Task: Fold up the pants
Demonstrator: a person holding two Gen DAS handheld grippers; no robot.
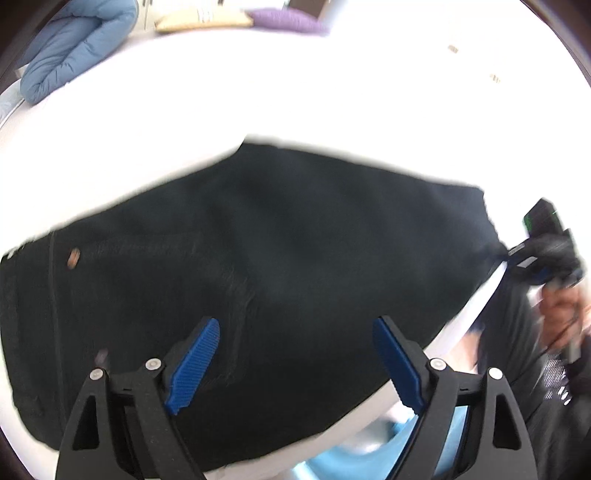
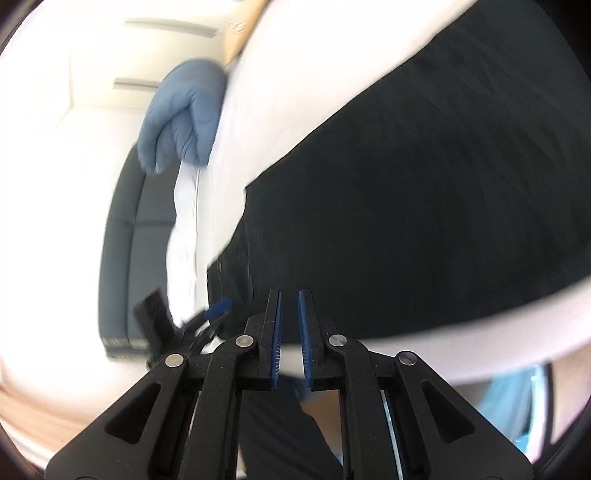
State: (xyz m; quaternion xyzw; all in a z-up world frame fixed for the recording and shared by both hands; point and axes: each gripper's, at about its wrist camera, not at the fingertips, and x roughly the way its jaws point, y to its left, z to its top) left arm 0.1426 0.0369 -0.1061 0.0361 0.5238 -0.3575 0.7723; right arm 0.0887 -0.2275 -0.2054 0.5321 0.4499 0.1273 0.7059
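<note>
Matt black cloth pants, ribbed blue pads on matt black plastic left gripper

Pants on bed

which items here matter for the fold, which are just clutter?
Job:
- black pants, spread on the white bed
- left tool, open over the pants
- right tool, jaws nearly closed, gap visible, at the bed edge

Clutter:
- blue quilt
- purple pillow
- beige pillow
- dark sofa
</note>
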